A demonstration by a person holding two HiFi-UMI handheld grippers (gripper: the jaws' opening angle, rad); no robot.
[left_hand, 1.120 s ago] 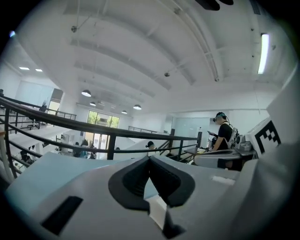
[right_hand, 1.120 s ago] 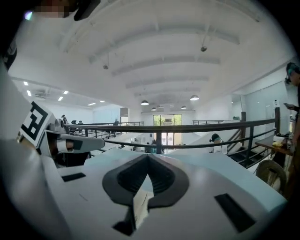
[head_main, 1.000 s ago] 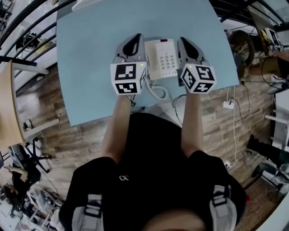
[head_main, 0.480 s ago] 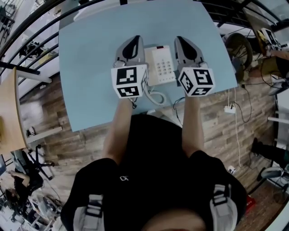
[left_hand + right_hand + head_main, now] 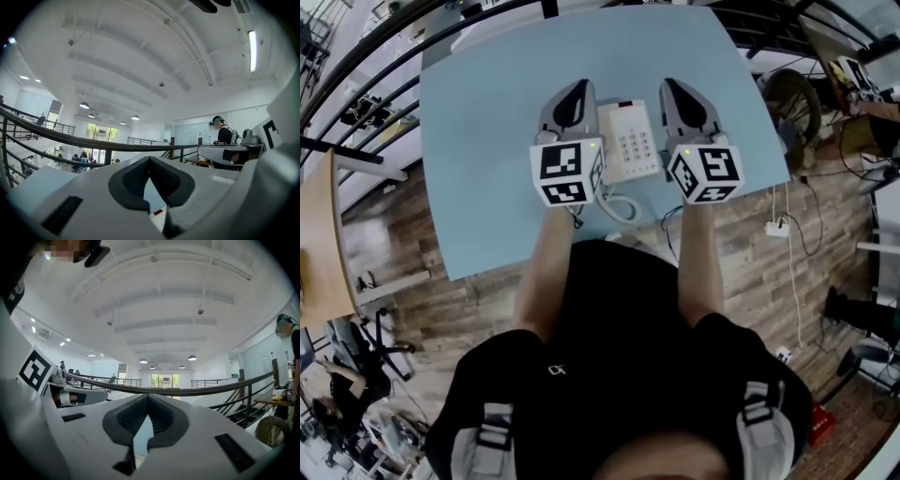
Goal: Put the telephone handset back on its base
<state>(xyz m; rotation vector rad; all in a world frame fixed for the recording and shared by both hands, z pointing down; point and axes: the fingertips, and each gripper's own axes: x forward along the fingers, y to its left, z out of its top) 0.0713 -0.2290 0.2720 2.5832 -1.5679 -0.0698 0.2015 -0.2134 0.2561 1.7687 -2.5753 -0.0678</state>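
A white telephone (image 5: 630,141) with a keypad sits on the light-blue table (image 5: 487,122), its coiled cord (image 5: 622,204) trailing toward the near edge. My left gripper (image 5: 578,86) hovers along the phone's left side and my right gripper (image 5: 668,84) along its right side. Both point level, away from me, and touch nothing. The left gripper (image 5: 150,160) and the right gripper (image 5: 148,398) each have their pads meeting at the tips, with nothing between them. The left gripper covers the phone's left edge, so I cannot make out the handset separately.
The table's near edge is just in front of the person's body. Wooden floor lies on both sides, with cables and a power strip (image 5: 778,228) on the right. A dark railing (image 5: 93,143) runs beyond the table. A person with a headset (image 5: 224,135) stands far off.
Both grippers have lifted a little beside the telephone and stayed shut. The head view has shifted slightly, so the phone sits lower in the picture.
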